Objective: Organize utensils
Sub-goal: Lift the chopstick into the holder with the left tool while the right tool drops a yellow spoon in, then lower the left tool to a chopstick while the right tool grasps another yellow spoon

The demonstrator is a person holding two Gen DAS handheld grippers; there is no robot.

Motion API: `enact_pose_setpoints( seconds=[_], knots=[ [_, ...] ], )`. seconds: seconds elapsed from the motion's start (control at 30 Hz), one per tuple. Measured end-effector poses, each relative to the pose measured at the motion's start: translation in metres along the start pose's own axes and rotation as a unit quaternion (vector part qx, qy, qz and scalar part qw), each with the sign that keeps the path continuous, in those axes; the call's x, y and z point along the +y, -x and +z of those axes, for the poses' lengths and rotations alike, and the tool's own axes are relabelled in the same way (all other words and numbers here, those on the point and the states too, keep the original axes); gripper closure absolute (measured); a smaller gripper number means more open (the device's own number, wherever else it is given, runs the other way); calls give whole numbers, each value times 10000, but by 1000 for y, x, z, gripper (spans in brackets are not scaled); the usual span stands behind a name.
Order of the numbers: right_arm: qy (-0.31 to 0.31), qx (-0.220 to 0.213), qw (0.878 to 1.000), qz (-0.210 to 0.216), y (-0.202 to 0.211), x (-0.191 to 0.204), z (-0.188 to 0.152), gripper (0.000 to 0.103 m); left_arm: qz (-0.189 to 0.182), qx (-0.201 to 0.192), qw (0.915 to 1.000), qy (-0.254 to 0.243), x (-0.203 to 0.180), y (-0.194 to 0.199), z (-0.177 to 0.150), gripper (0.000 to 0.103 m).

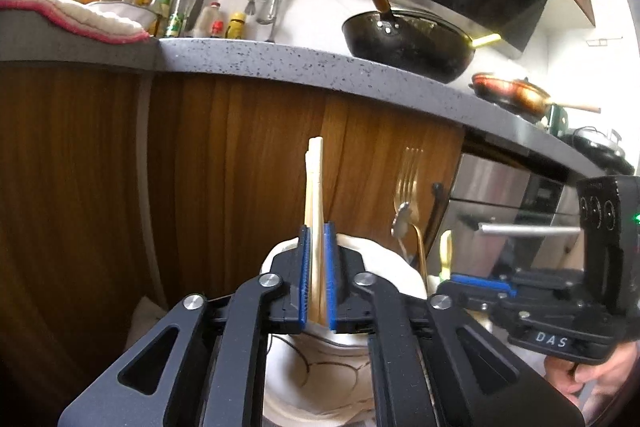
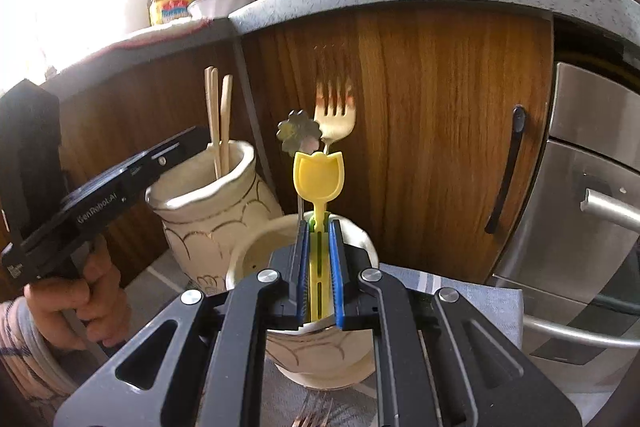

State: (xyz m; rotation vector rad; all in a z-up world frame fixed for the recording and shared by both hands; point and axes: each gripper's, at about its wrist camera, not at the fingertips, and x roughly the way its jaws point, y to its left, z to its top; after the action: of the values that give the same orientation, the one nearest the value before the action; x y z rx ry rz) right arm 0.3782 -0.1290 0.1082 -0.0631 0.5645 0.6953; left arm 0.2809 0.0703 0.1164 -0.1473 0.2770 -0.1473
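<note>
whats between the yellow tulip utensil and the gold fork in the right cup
In the right wrist view, a flower-headed silver spoon stands between the yellow tulip utensil and the gold fork, all rising from one cream cup.

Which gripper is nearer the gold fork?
Right. The right gripper holds a yellow utensil just before the gold fork; the left gripper grips chopsticks at the neighbouring jar.

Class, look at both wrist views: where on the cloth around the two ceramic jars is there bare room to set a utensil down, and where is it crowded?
Free: the grey cloth right of the near jar, toward the steel appliance. Some bare floor shows in front of the tall jar. Crowded: both jar mouths, where the left gripper clamps chopsticks and the right gripper clamps the yellow utensil.
</note>
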Motion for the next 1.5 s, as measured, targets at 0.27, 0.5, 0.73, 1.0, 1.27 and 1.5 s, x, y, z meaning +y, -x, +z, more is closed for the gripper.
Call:
enact_pose_setpoints(
  seconds=[0.27, 0.5, 0.73, 1.0, 1.27, 1.5],
  knots=[
    [138, -124, 9997, -155, 25, 4, 1, 77, 113, -174, 9998, -36, 5, 30, 2, 63],
    [265, 128, 9992, -266, 63, 8, -26, 77, -8, 459, 9986, 281, 11, 68, -33, 60],
    [159, 996, 9938, -474, 72, 11, -79, 77, -334, 1562, 9865, 354, 1, 71, -83, 75],
    [-196, 1948, 9804, -234, 63, 16, -138, 88, -511, 2298, 9716, -223, -33, 67, -114, 81],
    [-82, 2138, 9759, -430, 56, 12, -138, 99, -714, 2485, 9652, -387, -55, 67, -116, 85],
    [-367, 2081, 9773, -114, 58, 14, -134, 99, -756, 2558, 9631, -365, -70, 64, -111, 85]
  ],
)
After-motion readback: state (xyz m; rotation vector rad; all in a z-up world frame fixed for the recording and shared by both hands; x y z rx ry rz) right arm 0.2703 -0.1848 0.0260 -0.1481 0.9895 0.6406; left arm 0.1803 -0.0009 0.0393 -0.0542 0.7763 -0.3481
